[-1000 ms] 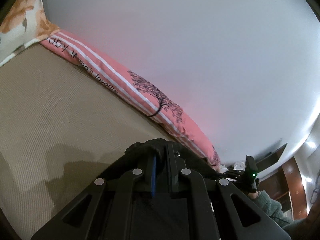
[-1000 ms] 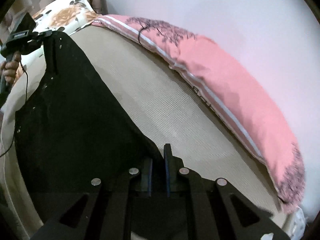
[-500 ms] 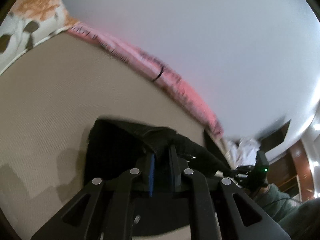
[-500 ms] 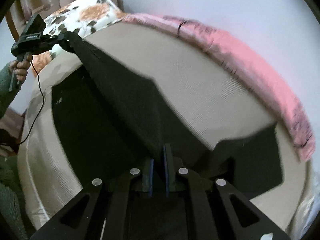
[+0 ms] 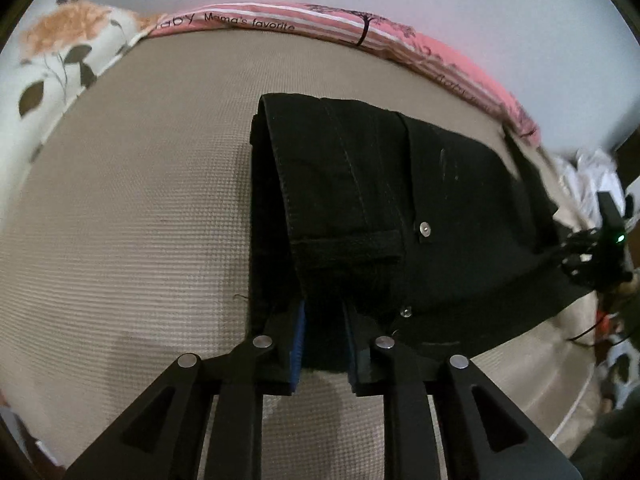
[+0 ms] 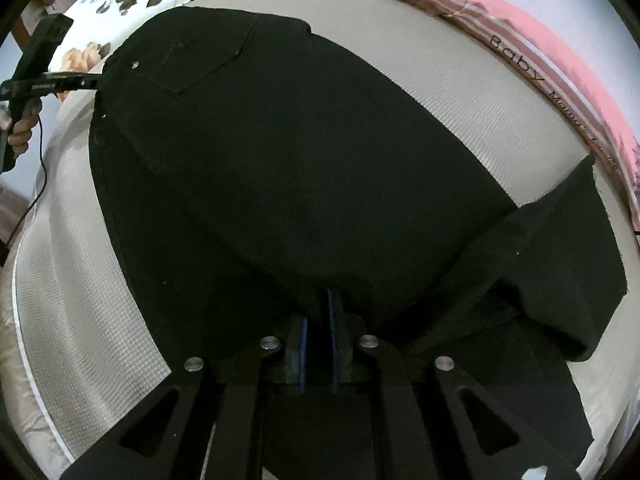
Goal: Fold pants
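Black pants (image 5: 380, 216) lie folded lengthwise on a beige textured mattress (image 5: 140, 220). My left gripper (image 5: 323, 332) is shut on the waistband end, where a belt loop and rivets show. My right gripper (image 6: 318, 336) is shut on the pants (image 6: 300, 160) lower down the leg; one leg end (image 6: 568, 260) lies off to the right. In the right wrist view the left gripper (image 6: 68, 82) shows at the far left holding the waist corner. In the left wrist view the right gripper (image 5: 592, 256) shows at the right edge.
A pink striped pillow (image 5: 360, 32) lies along the wall side of the bed. A floral pillow (image 5: 52, 72) sits at the head. White crumpled cloth (image 5: 588, 176) lies beyond the bed's far end. The mattress edge (image 6: 24, 320) runs along the left in the right wrist view.
Both grippers have come down from a raised hold. The pants, hanging stretched a second ago, now lie laid over on the mattress with the waist end folded on itself.
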